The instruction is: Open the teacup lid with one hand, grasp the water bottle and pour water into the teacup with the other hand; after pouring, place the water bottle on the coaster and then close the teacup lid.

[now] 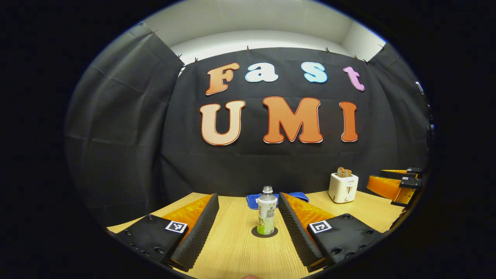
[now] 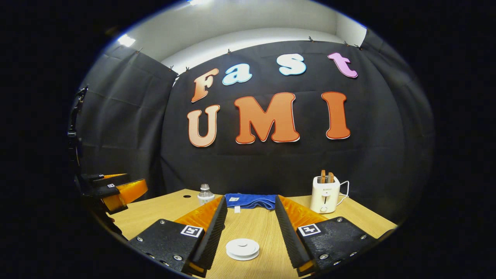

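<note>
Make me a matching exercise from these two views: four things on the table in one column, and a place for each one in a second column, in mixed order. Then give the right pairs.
Things
1. water bottle
2. teacup lid
3. toaster
4. blue cloth

Places
A. at the back of the table, near the black wall, behind the bottle
B. upright on a dark round coaster
C. low between the right tool's open fingers
D. at the right rear of the table, with bread in its slots

Pairs: 1-B, 2-C, 3-D, 4-A
</note>
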Demonstrator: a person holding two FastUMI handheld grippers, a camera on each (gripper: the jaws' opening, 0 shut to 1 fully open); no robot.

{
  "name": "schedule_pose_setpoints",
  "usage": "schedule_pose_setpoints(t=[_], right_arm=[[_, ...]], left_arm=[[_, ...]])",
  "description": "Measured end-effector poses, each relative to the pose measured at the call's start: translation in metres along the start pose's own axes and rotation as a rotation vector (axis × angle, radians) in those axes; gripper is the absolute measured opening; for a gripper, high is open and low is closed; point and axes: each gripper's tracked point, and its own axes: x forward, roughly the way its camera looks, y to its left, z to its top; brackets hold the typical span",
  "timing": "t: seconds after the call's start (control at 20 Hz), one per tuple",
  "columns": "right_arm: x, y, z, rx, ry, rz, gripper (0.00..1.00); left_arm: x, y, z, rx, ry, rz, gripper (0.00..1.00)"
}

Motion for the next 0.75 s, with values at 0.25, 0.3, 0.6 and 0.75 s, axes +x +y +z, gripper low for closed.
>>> schedule_pose_setpoints(t=[0.25,0.3,0.6,0.75], right_arm=[[-0.004,0.005,0.003,-0.004,-0.003,0.023,0.70],[-0.003,0.005,0.002,-0.010,0.000,0.026,0.74],[0.000,0.002,-0.003,-0.016,0.011,0.027,0.74],[0.002,0.004,-0.005,-0.023,0.014,0.029,0.74]], left_arm=[[-0.009,0.003,0.009,0.002,-0.006,0.015,0.98],[-0.010,0.003,0.009,-0.005,-0.008,0.018,0.98],[-0.006,0.010,0.008,-0.025,-0.023,0.035,0.98],[-0.006,0.016,0.006,-0.027,-0.019,0.049,0.98]])
